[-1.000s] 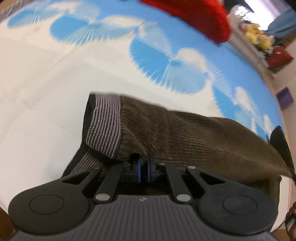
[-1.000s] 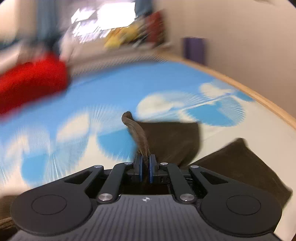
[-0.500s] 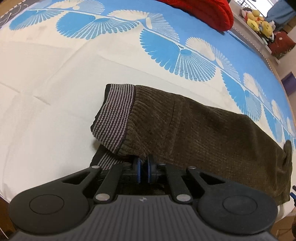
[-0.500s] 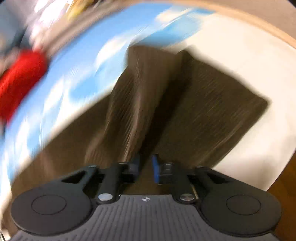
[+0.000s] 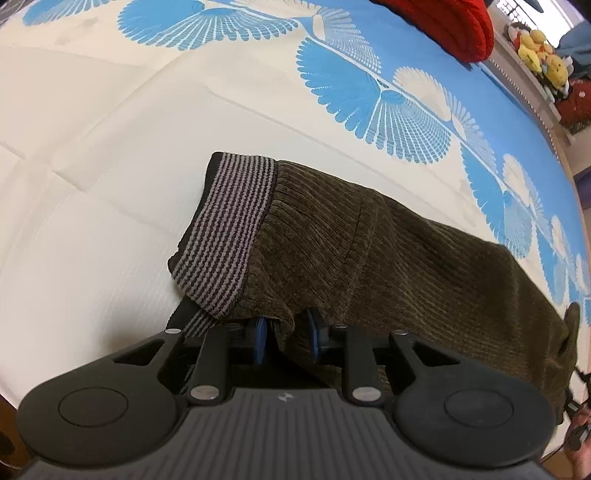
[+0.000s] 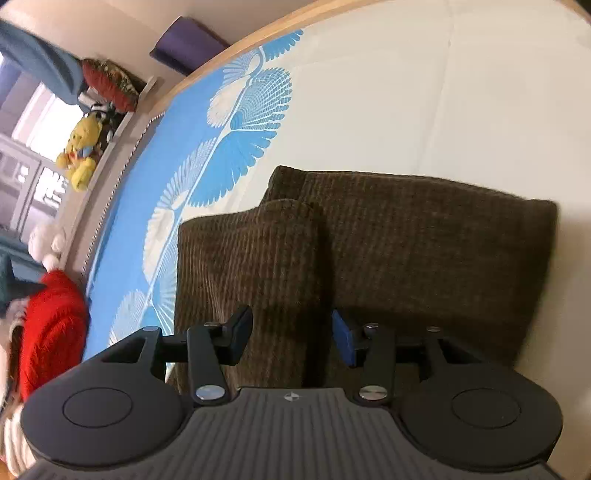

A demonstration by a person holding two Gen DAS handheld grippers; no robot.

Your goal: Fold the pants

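Brown corduroy pants (image 5: 369,254) with a grey-and-black striped waistband (image 5: 229,229) lie on the bed, folded lengthwise. My left gripper (image 5: 284,332) is at the near waist edge. Its jaws stand partly apart with a fold of fabric loose between them. In the right wrist view the two leg ends (image 6: 369,251) lie stacked, one cuff over the other. My right gripper (image 6: 291,332) is wide open just above the leg fabric, holding nothing.
The bed cover (image 5: 110,147) is cream with blue fan patterns (image 5: 388,99). A red fuzzy cushion (image 5: 450,26) lies at the far side, seen also in the right wrist view (image 6: 48,328). Plush toys (image 6: 81,155) sit on a shelf. The wooden bed edge (image 6: 236,48) curves past.
Both grippers have opened and released the pants. The legs that the right gripper carried now lie flat on the bed. The left jaws went from clamped to parted.
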